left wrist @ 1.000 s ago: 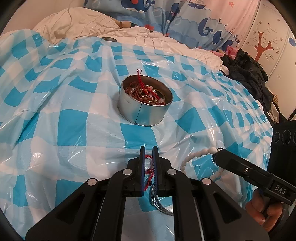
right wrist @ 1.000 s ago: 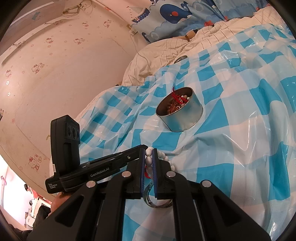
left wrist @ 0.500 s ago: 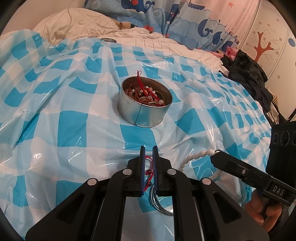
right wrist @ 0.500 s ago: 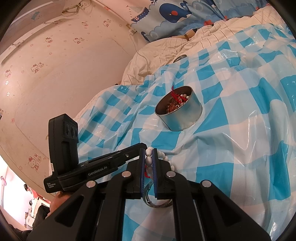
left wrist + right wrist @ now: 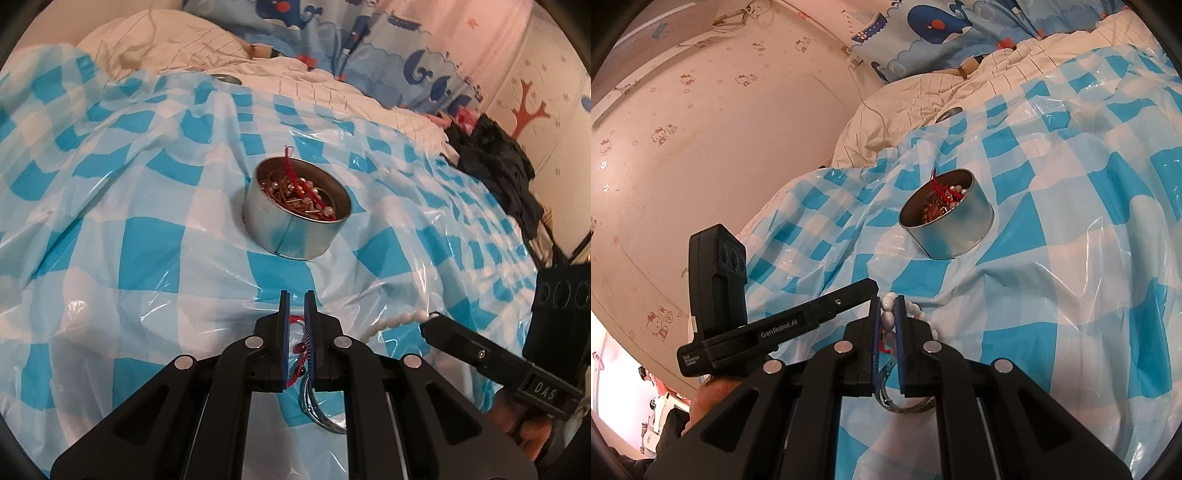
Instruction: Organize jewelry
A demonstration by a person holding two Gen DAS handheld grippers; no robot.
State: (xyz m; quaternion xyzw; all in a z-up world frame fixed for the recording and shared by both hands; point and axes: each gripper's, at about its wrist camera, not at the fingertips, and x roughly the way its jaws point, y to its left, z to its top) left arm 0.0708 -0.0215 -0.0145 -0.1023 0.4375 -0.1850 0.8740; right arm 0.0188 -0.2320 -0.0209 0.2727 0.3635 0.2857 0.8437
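Fingers of the left gripper (image 5: 297,308) pinch a red cord bracelet (image 5: 297,345); the right gripper (image 5: 888,310) clamps a white bead bracelet (image 5: 887,318). Both sit just short of the tin (image 5: 295,236), which lies straight ahead, the left nearer by my judgement.

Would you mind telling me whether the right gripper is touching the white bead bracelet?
Touching. The right wrist view shows the right gripper shut on the white bead bracelet, with its beads pinched between the blue pads.
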